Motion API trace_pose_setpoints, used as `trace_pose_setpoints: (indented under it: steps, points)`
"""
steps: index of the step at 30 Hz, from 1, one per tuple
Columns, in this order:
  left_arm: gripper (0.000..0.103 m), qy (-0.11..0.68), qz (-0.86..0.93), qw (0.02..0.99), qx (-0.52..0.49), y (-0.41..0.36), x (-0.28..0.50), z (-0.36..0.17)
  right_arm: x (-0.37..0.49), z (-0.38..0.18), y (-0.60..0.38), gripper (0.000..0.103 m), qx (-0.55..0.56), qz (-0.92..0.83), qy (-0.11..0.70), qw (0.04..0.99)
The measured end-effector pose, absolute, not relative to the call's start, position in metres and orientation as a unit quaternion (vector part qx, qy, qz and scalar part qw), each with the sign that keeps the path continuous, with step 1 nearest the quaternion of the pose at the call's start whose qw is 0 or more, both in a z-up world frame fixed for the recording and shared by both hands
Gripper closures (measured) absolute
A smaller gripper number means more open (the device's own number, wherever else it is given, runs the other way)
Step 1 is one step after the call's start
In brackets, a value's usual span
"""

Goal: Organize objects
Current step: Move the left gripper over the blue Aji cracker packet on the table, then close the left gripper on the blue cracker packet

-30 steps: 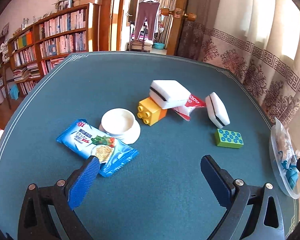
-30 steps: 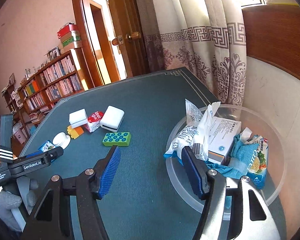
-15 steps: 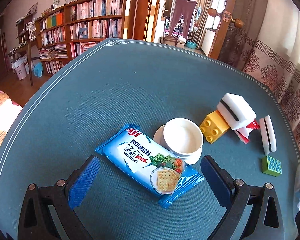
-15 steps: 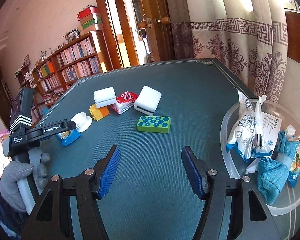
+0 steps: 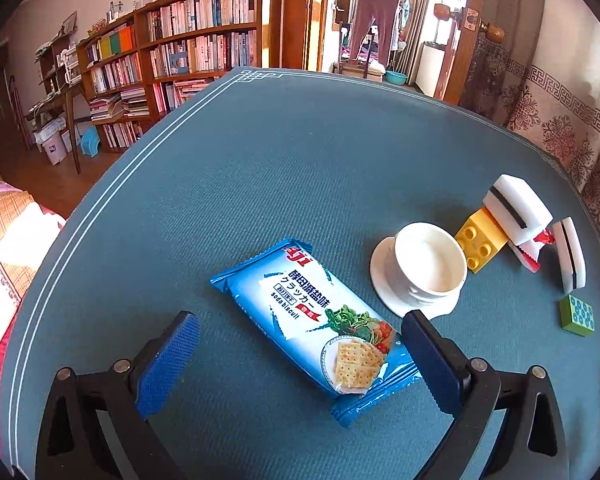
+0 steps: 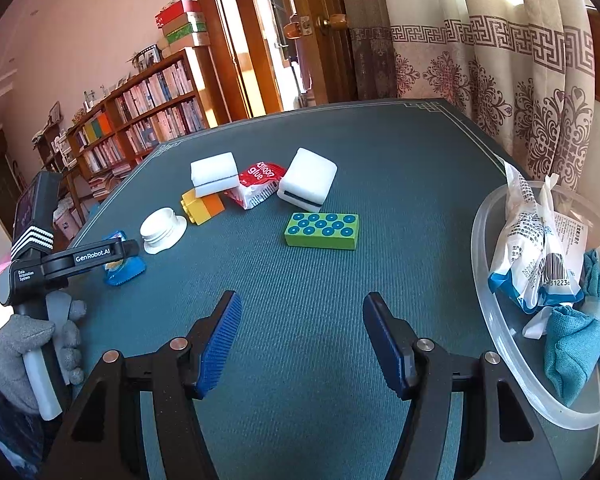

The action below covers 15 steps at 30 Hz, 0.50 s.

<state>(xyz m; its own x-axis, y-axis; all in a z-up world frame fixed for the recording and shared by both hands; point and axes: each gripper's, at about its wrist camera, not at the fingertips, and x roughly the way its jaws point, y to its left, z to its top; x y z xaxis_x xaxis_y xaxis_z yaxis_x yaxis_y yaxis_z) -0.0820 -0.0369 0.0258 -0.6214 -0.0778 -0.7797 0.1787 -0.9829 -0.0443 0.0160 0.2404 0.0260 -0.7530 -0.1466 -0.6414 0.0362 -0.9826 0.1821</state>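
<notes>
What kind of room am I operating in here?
Most likely a home living room or study: full bookshelves line the wall, patterned curtains hang beside the green-felt table, and clothes hang beyond the doorway.

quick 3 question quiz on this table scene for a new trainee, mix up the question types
1. True or false: the left hand-held gripper is shut on the blue soda biscuit packet.
2. Multiple choice: what rests on top of the yellow brick? A) a white sponge B) the green studded block C) a blue cloth
3. Fill in: the white cup stands on a white ____.

Key
1. False. Its jaws are open, with the packet lying between them on the table.
2. A. The white sponge sits on it; the green studded block lies apart.
3. saucer
</notes>
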Motion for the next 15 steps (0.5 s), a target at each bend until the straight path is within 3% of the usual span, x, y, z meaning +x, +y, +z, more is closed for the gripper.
trace_pose_setpoints:
  steps: [15]
  points:
    - [0.000, 0.116, -0.886, 0.099, 0.439, -0.073, -0.096, 0.024, -0.004, 0.017, 0.232, 0.038, 0.377, -0.921, -0.076, 0.057]
